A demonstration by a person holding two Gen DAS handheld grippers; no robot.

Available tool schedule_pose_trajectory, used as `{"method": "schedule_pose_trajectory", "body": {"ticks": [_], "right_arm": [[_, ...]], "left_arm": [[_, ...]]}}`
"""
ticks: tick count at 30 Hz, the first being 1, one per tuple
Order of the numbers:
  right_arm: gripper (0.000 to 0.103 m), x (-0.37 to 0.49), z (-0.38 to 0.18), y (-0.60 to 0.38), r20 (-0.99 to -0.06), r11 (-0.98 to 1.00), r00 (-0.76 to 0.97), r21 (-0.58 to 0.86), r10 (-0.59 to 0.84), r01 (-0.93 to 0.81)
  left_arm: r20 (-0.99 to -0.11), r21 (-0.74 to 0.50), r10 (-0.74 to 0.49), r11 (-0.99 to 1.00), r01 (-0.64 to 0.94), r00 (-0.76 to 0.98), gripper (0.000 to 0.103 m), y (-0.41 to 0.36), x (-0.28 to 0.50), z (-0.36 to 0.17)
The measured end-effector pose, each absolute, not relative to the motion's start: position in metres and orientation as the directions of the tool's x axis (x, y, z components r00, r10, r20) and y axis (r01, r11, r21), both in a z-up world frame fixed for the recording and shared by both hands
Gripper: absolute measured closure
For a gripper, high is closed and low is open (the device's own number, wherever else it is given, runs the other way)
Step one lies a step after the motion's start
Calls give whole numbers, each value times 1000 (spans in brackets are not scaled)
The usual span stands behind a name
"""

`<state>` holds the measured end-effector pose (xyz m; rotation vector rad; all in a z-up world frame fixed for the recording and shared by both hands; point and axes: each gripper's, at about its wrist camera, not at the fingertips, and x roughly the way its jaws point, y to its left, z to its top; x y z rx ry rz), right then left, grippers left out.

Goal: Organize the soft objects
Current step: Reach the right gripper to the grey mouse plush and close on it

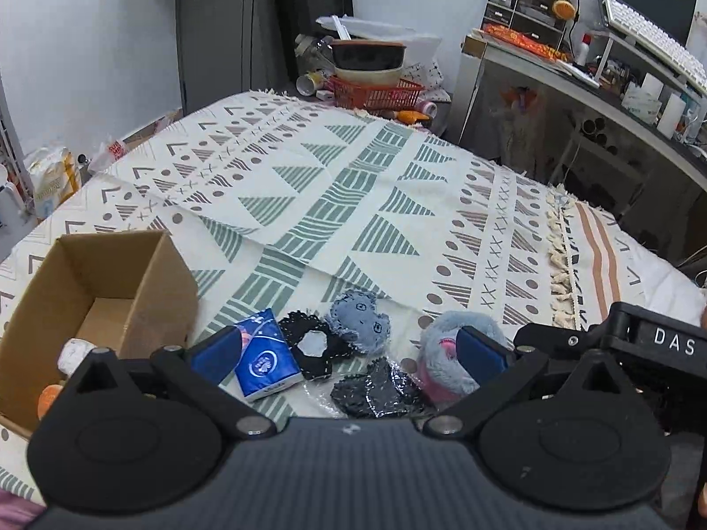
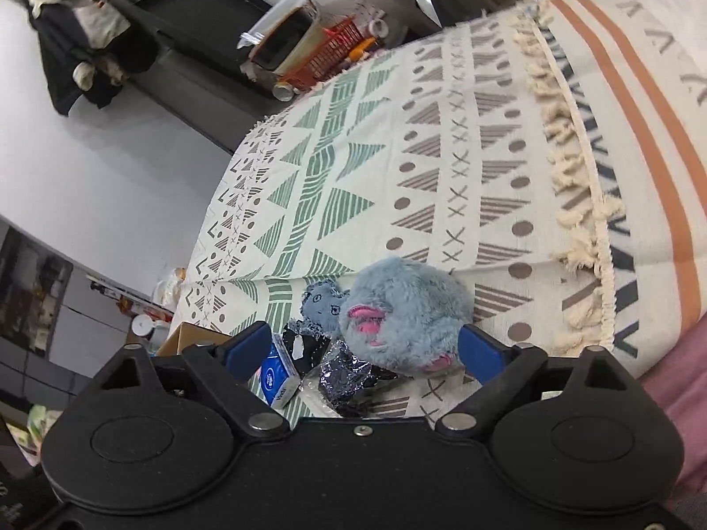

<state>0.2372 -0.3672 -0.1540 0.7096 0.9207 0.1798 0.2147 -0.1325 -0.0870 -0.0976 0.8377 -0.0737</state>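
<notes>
On the patterned bedspread (image 1: 353, 185) lie a fluffy grey-and-pink plush (image 1: 446, 353) (image 2: 406, 309), a small denim-blue soft toy (image 1: 360, 322) (image 2: 320, 304), a black crocheted ring (image 1: 316, 344), a dark glittery piece in clear wrap (image 1: 375, 391) (image 2: 342, 371) and a blue tissue pack (image 1: 263, 364) (image 2: 276, 375). My left gripper (image 1: 349, 351) hangs open above this cluster, its right pad in front of the plush. My right gripper (image 2: 364, 349) is open too, tilted, with the plush between its blue pads. An open cardboard box (image 1: 101, 300) stands at the left, holding a white item and an orange item.
The right gripper's black body (image 1: 640, 344) sits just right of the plush in the left wrist view. A red basket with bowls (image 1: 375, 84) stands past the bed's far edge. A cluttered desk (image 1: 618, 70) runs along the right. Bags lie on the floor at the left.
</notes>
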Motion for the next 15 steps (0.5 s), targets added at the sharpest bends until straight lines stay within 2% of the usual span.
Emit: {"method": "schedule_pose_trajectory", "body": {"ticks": [5,8,10,11,13,15], "right_arm": [[24,249,-170,-372,-680,733,579,651,450,195],[35,252,-180,-375,-683,710,568,667,459,228],[47,256,-187,-377,-688,697,557,673,466,248],[48,258,-191,-378,-693,692,549,673,467,260],[49,262,-198,-379,-703,688,543,668,459,284],[50,265,-202,-382,-711,686,544,662,446,301]], "left_arm": [[-775,-179,-160,983,30,612,3,-137,229,-104],[-784,-227,-199,973,26,587,6,-142,237,-113],[-788,-261,-227,965,23,573,18,-145,243,-118],[-795,-277,-241,961,21,556,22,-147,248,-122],[-812,-306,-267,952,11,519,41,-150,258,-130],[-824,-342,-297,940,-4,483,51,-152,266,-139]]}}
